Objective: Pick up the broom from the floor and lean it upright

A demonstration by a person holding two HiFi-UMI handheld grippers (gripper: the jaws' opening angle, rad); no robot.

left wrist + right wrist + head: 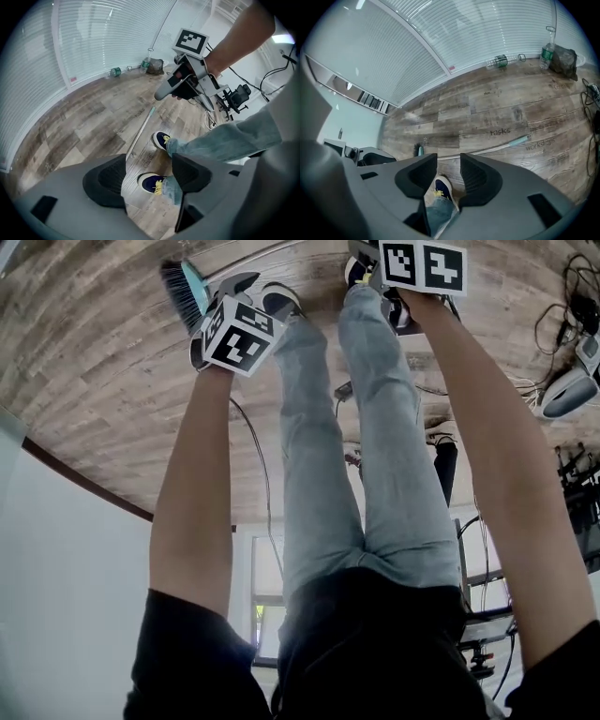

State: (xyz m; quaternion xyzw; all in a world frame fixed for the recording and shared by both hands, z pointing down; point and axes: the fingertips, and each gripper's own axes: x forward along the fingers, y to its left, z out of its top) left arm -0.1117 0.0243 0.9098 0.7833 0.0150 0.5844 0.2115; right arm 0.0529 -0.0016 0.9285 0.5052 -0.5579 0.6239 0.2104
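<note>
Finding: the broom (140,131) lies flat on the floor (94,381), not yet lifted. Its long axis runs across in front of my shoes (152,183), roughly side to side as I stand.

Ends: the brush head (183,287) is at my left. The teal grip end (519,139) is away to my right.

Left tongs (149,176): jaws wide apart, nothing clamped. Between them I see only floorboards and one shoe. The handle runs along just beside the left-hand jaw, outside the gap, and leads away from it. In the head view these tongs hang close beside the brush head. Whether they touch it I cannot tell.

Right tongs (449,174): jaws apart, nothing clamped. A shoe and my trouser leg show through the gap. The handle crosses the floor just beyond the jaw tips. From the left gripper view these tongs stand over the grip end of the handle.

Assessment: the left tongs are nearer the brush end and the right tongs nearer the grip end. Neither gap is yet lined over the handle. My judgement is that each must shift until the shaft lies crosswise between its jaws before closing. Raising the grip end is what would stand the broom upright.
</note>
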